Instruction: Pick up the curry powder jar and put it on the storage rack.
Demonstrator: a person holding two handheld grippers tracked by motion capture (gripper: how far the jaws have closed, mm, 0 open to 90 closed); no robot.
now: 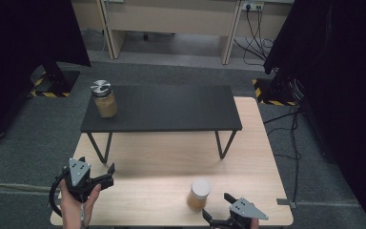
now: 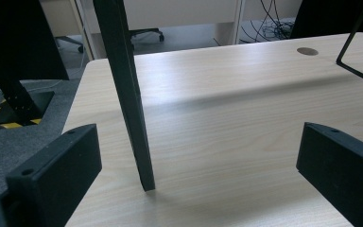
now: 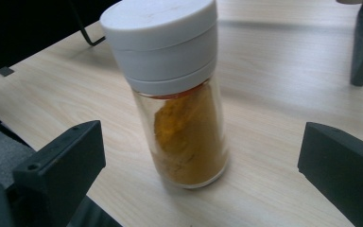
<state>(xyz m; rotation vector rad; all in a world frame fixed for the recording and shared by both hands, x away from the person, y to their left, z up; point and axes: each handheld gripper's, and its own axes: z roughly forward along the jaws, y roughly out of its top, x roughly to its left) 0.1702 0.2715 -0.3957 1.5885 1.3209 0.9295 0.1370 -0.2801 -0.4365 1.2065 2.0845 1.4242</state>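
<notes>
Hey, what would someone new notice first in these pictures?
Probably the white-capped jar of yellow-orange powder, upright on the wooden table just ahead of the open right hand-held gripper. Next, the silver-lidded jar on the far-left corner of the black shelf, whose leg stands before the open left hand-held gripper.

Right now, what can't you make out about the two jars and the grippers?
- Right gripper, high view: its body and the hand are cut off by the bottom edge.
- White-lidded jar: no label shows; the powder can't be identified.
- Metal-lidded jar on the black shelf: too small to read its contents.
</notes>
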